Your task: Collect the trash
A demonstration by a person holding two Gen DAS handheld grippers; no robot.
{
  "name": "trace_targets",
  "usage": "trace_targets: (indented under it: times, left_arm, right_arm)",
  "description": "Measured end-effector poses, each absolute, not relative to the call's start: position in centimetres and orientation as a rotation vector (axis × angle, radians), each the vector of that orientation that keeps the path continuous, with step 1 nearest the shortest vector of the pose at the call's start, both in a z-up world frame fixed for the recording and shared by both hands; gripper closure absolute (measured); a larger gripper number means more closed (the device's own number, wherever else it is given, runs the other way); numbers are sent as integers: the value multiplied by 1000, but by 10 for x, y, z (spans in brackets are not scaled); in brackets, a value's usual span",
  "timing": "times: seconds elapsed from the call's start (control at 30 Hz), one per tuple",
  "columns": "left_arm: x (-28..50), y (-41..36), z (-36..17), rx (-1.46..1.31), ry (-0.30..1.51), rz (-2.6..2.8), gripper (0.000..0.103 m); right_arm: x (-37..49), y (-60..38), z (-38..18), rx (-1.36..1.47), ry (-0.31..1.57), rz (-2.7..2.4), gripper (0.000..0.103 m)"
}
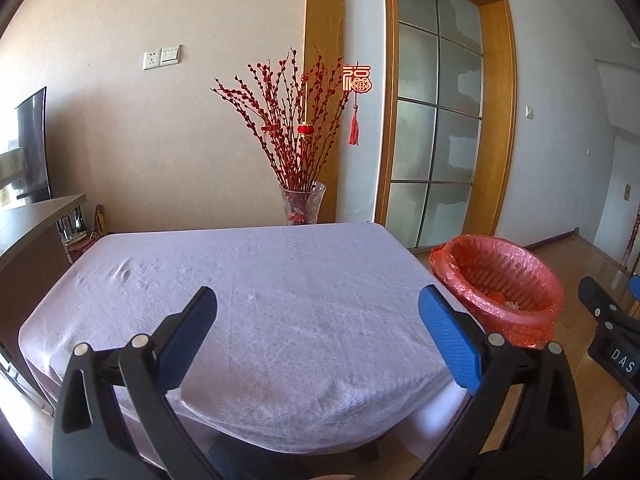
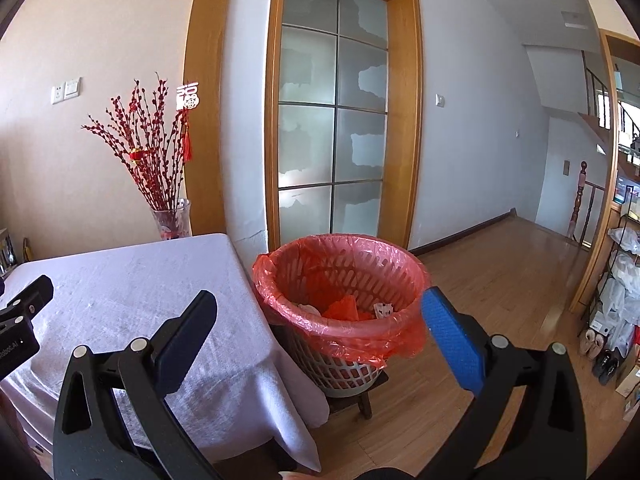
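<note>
**Both grippers empty, trash already in the bin**

The left gripper (image 1: 316, 312) hangs over the near edge of the table (image 1: 248, 280), its fingers spread wide apart with nothing between them. The right gripper (image 2: 320, 312) is held to the right of the table, facing the bin (image 2: 340, 280), and its fingers are likewise wide apart and empty.

The cloth-covered tabletop shows no trash in either view. The bin, lined with a red bag (image 2: 280, 264), stands on a low stool (image 2: 356, 396) just beside the table's right edge; scraps (image 2: 344, 306) of orange and white lie inside it.

Judging from this, collecting looks finished or close to it: a drop into the bin seems done and no piece is in hand. The next move calls for a check of the table and the floor (image 2: 500, 280) for leftover bits; none is visible here, so backing both grippers away may be all that remains
</note>
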State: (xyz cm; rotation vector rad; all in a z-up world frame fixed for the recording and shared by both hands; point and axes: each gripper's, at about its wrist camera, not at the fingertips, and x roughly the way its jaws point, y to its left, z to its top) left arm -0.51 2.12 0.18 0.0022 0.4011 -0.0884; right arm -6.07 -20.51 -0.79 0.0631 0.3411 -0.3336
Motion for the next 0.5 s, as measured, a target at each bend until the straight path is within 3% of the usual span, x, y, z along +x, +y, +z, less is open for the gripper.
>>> trace_targets:
  times: [0.5]
  left_arm:
    - [-4, 8, -8, 32, 430, -86, 4]
  right_arm:
    - [-47, -204, -22, 72, 425, -320, 2]
